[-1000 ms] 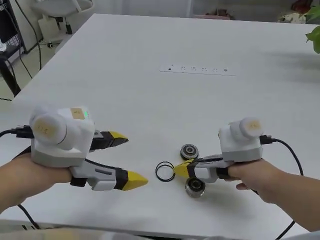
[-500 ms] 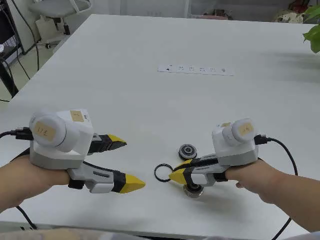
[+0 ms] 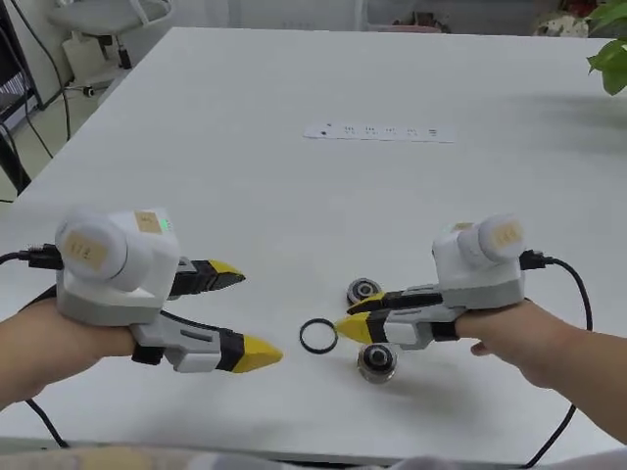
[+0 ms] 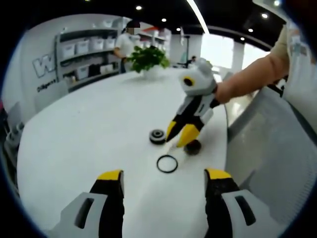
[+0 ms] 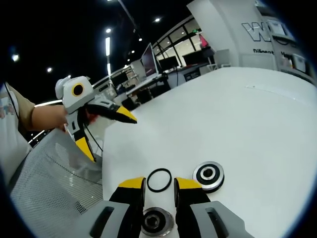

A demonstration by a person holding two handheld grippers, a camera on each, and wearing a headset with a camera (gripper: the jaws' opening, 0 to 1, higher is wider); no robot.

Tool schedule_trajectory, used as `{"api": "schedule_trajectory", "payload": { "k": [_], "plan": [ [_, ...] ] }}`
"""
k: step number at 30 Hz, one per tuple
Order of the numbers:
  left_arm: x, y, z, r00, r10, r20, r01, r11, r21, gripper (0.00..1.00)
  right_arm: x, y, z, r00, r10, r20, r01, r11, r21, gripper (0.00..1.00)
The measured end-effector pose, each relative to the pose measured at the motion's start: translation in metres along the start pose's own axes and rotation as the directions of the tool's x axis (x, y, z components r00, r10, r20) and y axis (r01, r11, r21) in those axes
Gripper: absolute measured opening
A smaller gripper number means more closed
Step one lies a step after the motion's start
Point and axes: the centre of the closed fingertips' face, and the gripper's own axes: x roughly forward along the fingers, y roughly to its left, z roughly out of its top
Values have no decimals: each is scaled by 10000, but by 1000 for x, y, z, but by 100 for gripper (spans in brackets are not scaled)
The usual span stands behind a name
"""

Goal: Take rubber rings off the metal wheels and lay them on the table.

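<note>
**Handling.** The rubber ring is thin, light and limp. It will likely flex under a jaw and may cling to a tip, so pinch it across the cord at one spot on its rim. The two wheels are small, stiff and probably dense for their size. Their smooth metal is likely slippery, and either one may skid or roll if nudged. To strip a ring, clamp the wheel across its flat faces with one gripper and hook the dark outer band at the edge with the other.

**Position.** The ring lies flat on the table, just ahead of the right gripper's tips. The far wheel sits just beyond those tips, and the near wheel lies beneath the jaws.

**Count.** One loose ring and two wheels. In the right gripper view the far wheel shows a dark outer band, judged to be a ring in place. The near wheel looks bare grey at its rim, though this is not certain.

**Grippers.** The left gripper hangs well left of the ring, its jaws wide apart and empty. The right gripper has its jaws a narrow gap apart, with nothing between the tips.
</note>
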Motion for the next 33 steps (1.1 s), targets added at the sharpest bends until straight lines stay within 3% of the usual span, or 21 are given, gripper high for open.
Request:
{"api": "schedule_trajectory", "payload": {
  "k": [8,19,33],
  "plan": [
    [5,7,7,10000,15,40,-15,10000,-32,66,-16,-7,11,9986,-281,438,286,9995,-115,22],
    [22,15,17,9999,-79,153,80,10000,-39,64,-32,-29,8,9937,-945,607,968,9946,-370,24],
    [52,13,21,9980,-629,-41,629,9980,55,61,-40,-53,-3,9827,-1778,515,1811,9812,-662,26]
  ]
}}
